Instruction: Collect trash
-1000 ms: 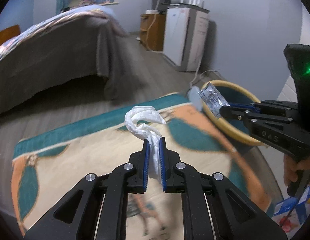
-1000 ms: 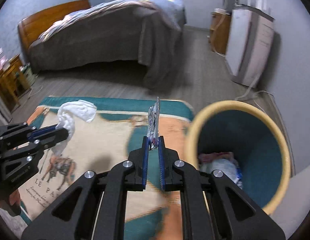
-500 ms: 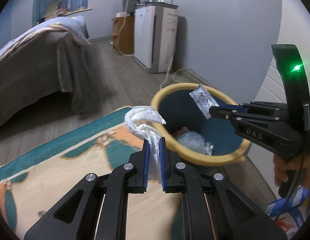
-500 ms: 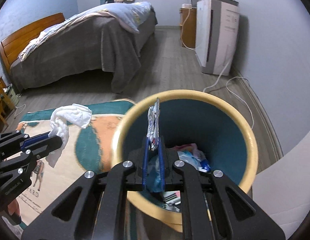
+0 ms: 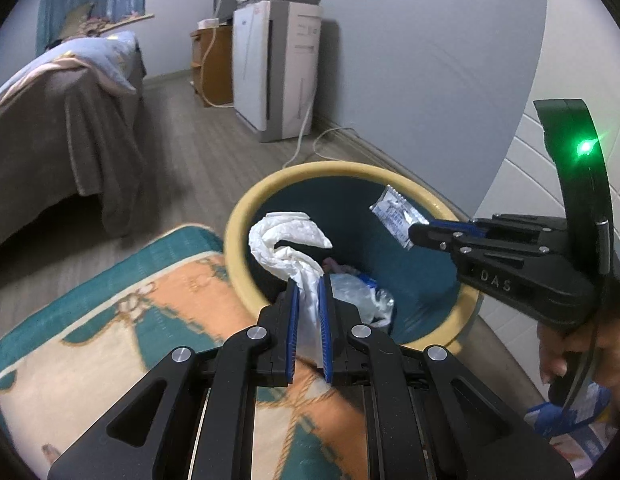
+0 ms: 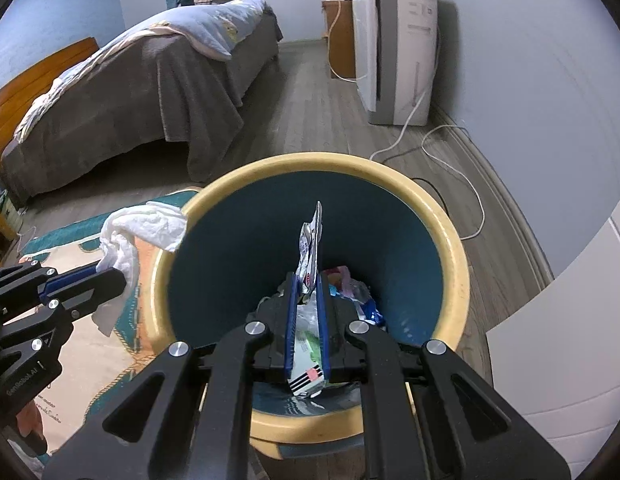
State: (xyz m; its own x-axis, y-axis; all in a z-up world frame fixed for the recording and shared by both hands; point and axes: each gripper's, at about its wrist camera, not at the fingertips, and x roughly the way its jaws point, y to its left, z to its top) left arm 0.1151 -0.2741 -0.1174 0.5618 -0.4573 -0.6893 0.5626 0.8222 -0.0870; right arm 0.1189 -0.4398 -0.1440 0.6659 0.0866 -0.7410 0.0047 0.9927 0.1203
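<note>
My left gripper is shut on a crumpled white tissue, which hangs at the near-left rim of the round bin with a yellow rim and teal inside. In the right wrist view the tissue and left gripper sit just at the bin's left rim. My right gripper is shut on a silvery foil wrapper, held edge-on over the bin's opening; from the left wrist view the wrapper and right gripper hover above the bin's far right side. Trash lies at the bin's bottom.
A patterned teal, orange and cream rug lies left of the bin. A bed with a grey cover stands beyond. A white appliance with a cable on the wood floor stands by the wall. A white panel is at right.
Both grippers have swung right from over the rug to the bin; the wrapper now hangs over its opening and the tissue has reached its rim. Both grips stay shut.
</note>
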